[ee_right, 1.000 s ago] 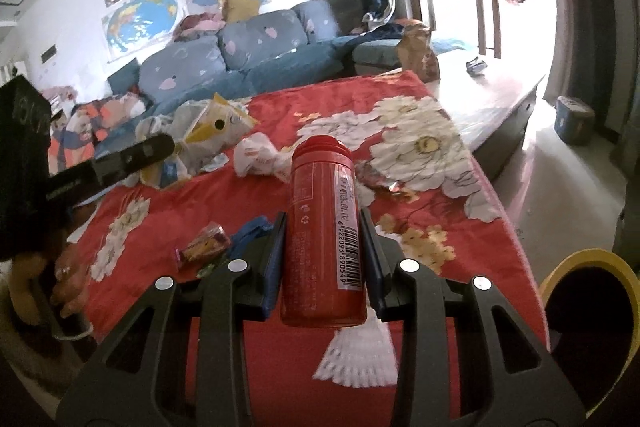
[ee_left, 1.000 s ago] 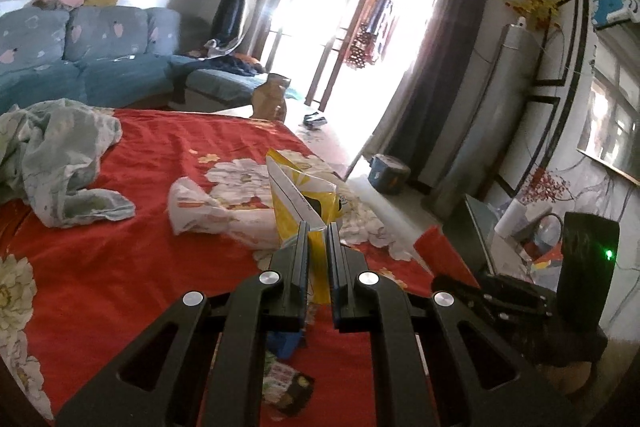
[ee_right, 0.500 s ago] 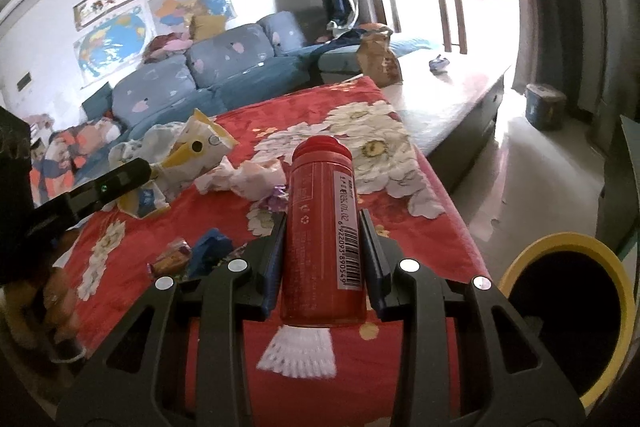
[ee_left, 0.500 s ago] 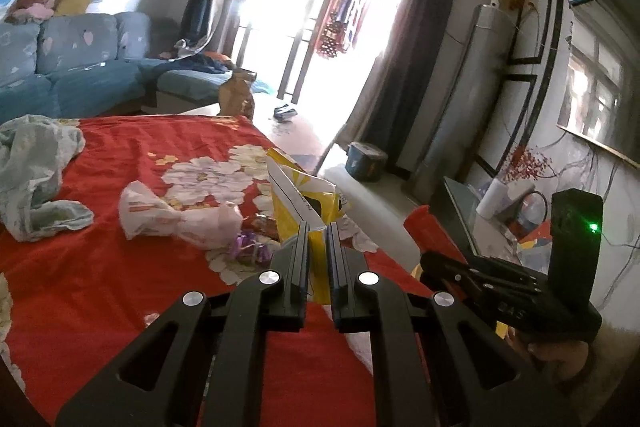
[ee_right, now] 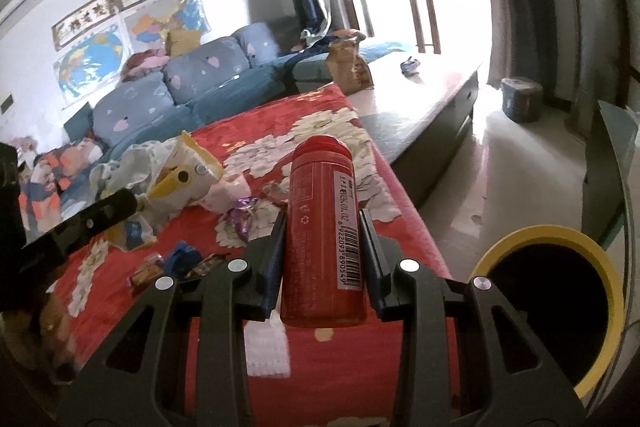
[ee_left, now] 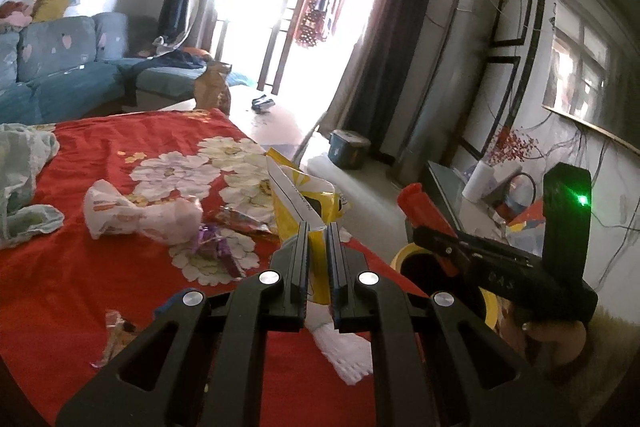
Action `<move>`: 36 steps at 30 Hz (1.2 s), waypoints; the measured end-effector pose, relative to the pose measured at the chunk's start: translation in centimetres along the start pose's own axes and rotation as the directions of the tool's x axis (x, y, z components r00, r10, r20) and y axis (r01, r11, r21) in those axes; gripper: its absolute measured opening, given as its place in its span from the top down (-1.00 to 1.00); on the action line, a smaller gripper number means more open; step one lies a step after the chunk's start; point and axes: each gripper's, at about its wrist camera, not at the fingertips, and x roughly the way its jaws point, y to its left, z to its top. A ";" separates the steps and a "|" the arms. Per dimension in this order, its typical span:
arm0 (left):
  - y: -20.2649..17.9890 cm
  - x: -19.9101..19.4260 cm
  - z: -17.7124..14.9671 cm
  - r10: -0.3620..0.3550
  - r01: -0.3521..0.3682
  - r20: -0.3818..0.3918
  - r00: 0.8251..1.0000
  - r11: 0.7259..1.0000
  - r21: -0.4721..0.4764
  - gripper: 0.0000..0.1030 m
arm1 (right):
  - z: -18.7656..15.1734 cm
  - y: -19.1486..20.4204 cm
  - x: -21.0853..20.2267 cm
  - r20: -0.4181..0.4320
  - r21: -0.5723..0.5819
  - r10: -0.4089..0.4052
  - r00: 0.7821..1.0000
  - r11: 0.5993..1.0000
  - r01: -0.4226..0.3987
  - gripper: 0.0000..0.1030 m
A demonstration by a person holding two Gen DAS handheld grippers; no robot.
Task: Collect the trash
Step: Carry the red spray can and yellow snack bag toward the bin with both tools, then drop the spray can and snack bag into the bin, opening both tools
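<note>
Trash is in both tools: the right gripper (ee_right: 324, 227) pinches an upright red bottle (ee_right: 322, 231) between its pads, and the left gripper (ee_left: 317, 251), jaws pressed nearly together, nips the edge of a yellow snack bag (ee_left: 308, 203). Over the last second both have swung off the red flowered cloth (ee_left: 80, 267) toward its edge, and the yellow-rimmed bin (ee_right: 560, 307), barely in view a second ago, now gapes just right of the bottle. Judging by that, the drop is close. A white crumpled wrapper (ee_left: 136, 215), a purple foil (ee_left: 212, 243) and small packets (ee_right: 148, 271) are left on the cloth.
</note>
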 end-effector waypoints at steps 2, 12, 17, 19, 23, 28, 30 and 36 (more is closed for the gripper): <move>-0.4 0.4 -0.1 -0.010 0.010 -0.008 1.000 1.000 0.008 0.84 | 0.0 -0.6 -0.1 0.003 0.014 -0.013 1.000 1.000 0.013 0.46; -3.4 2.3 -0.9 -0.062 0.065 -0.051 0.997 0.996 0.055 0.84 | 0.1 -3.2 -0.5 0.016 0.072 -0.071 0.997 0.995 0.070 0.46; -5.1 3.3 -1.3 -0.088 0.093 -0.071 0.994 0.992 0.080 0.84 | 0.1 -5.0 -1.1 0.032 0.110 -0.104 0.994 0.989 0.099 0.46; -5.7 3.6 -1.4 -0.097 0.103 -0.077 0.992 0.991 0.086 0.84 | 0.1 -5.6 -1.3 0.036 0.126 -0.119 0.992 0.985 0.114 0.46; -6.9 4.7 -1.5 -0.115 0.124 -0.093 0.989 0.988 0.096 0.84 | 0.0 -7.3 -1.7 0.040 0.162 -0.148 0.988 0.977 0.140 0.46; -8.2 6.0 -1.6 -0.140 0.153 -0.115 0.983 0.981 0.116 0.84 | -0.2 -9.2 -2.3 0.043 0.201 -0.192 0.980 0.963 0.180 0.46; -9.0 6.5 -1.8 -0.151 0.166 -0.124 0.981 0.979 0.121 0.84 | -0.3 -9.9 -2.5 0.046 0.216 -0.211 0.976 0.956 0.197 0.46; -10.8 8.2 -2.3 -0.178 0.199 -0.155 0.972 0.971 0.134 0.84 | -0.8 -12.9 -3.3 0.036 0.279 -0.269 0.963 0.928 0.248 0.46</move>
